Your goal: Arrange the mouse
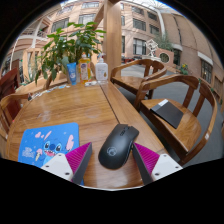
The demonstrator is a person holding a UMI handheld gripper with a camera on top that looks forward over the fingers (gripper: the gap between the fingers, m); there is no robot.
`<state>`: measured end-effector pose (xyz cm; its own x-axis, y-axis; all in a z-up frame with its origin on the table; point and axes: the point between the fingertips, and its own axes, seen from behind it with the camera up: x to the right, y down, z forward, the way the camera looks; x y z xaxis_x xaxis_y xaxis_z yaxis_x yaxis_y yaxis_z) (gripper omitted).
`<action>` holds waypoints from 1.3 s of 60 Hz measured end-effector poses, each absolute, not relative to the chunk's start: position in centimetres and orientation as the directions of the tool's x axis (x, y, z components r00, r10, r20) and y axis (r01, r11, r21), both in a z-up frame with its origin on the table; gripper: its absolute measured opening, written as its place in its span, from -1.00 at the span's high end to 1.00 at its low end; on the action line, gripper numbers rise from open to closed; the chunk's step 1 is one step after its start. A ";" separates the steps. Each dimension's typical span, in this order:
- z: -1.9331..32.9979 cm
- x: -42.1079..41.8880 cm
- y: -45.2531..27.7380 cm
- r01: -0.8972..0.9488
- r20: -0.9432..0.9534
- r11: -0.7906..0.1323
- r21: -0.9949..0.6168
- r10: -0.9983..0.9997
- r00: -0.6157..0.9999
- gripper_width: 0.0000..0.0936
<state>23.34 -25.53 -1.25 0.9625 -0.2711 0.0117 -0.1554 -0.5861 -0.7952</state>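
Your tongs are open. The black mouse sits on the wooden table, right between the two fingers. The pink pad on the left finger is just beside the mouse, and the pink pad on the right finger is just beside it on the other side. You can see a little gap on each side, so the tongs are not squeezing the mouse. The mouse rests on the table by itself.

Just to the left of your tongs lies a blue mat with cartoon pictures on it. It is near the mouse but does not touch it.

Far ahead of your tongs, at the back of the table, stands a green plant. A white bottle stands beside it.

To the right of your tongs are wooden chairs. A dark flat thing lies on the seat of the closest chair. Beyond the table are big windows and buildings outside.
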 end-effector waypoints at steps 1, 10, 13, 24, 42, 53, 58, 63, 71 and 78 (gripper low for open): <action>-1.2 23.3 -25.3 -0.154 0.011 -0.585 -0.796 -0.269 0.963 -0.77; -1.3 22.8 -22.5 -0.130 0.016 -0.583 -0.802 -0.239 0.971 -0.75; -1.3 22.7 -21.6 -0.120 0.018 -0.583 -0.803 -0.224 0.974 -0.62; -1.2 21.7 -20.5 -0.076 0.029 -0.580 -0.811 -0.170 0.985 -0.05; 1.0 22.7 -20.7 -0.064 0.057 -0.558 -0.827 -0.197 0.979 0.22; 12.8 21.0 -20.9 -0.037 0.032 -0.374 -0.927 -0.178 0.984 0.22; 16.9 17.4 -21.2 0.006 0.046 -0.305 -0.952 -0.125 0.991 0.22; 17.4 12.3 -21.7 0.015 0.027 -0.305 -0.952 -0.036 0.999 0.23; 9.9 5.1 -22.8 0.017 -0.017 -0.441 -0.897 0.074 0.997 0.23; 3.4 2.9 -23.8 0.002 -0.055 -0.554 -0.832 0.086 0.995 0.22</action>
